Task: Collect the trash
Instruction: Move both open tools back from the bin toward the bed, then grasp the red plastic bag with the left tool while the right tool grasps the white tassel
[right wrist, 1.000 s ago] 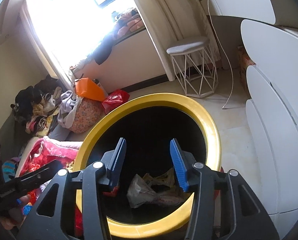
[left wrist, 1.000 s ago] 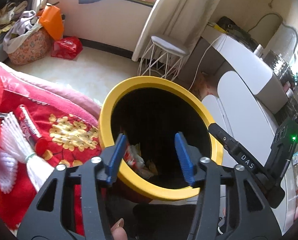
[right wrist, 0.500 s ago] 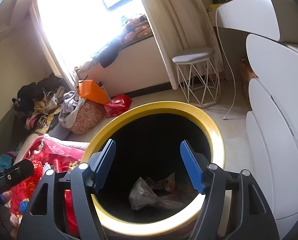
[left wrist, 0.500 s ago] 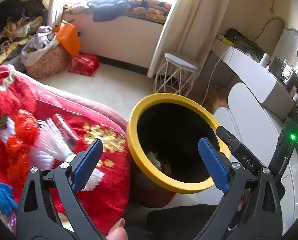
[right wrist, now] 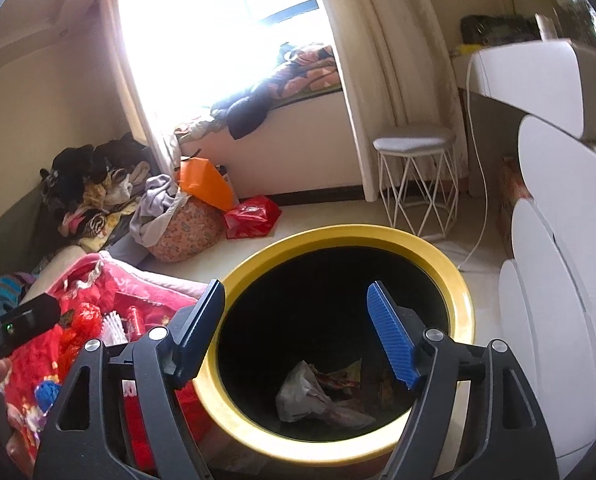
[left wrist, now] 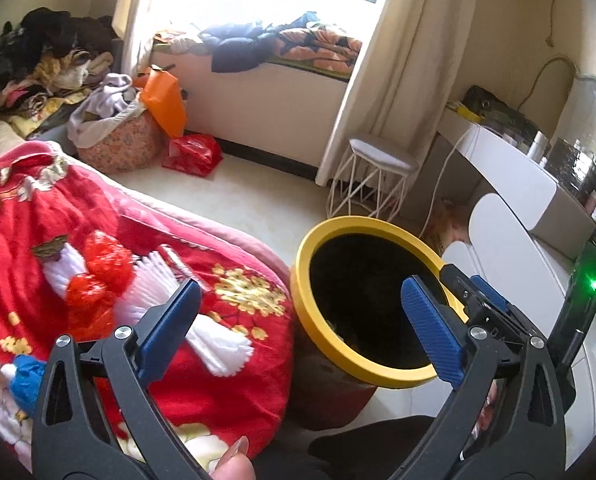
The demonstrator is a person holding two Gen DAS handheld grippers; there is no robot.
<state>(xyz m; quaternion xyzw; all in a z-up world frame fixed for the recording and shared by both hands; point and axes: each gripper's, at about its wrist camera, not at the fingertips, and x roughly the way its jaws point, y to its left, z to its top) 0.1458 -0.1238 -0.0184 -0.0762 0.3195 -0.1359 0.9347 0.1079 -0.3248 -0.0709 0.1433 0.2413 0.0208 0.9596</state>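
Both grippers, left gripper point(left wrist: 300, 324) wide open and right gripper point(right wrist: 294, 330) still opening, are hovering empty over the yellow-rimmed bin point(right wrist: 464, 300) holding crumpled wrappers point(right wrist: 318, 394), likely light, soft, pinchable anywhere.

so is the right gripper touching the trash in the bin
Apart. The right wrist view shows the right gripper opening, nothing between its fingers, above the yellow-rimmed bin; the crumpled trash lies at the bottom.

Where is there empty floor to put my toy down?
Bare floor lies between the red blanket, the white stool and the yellow bin. It's crowded by the laundry basket and red bag.
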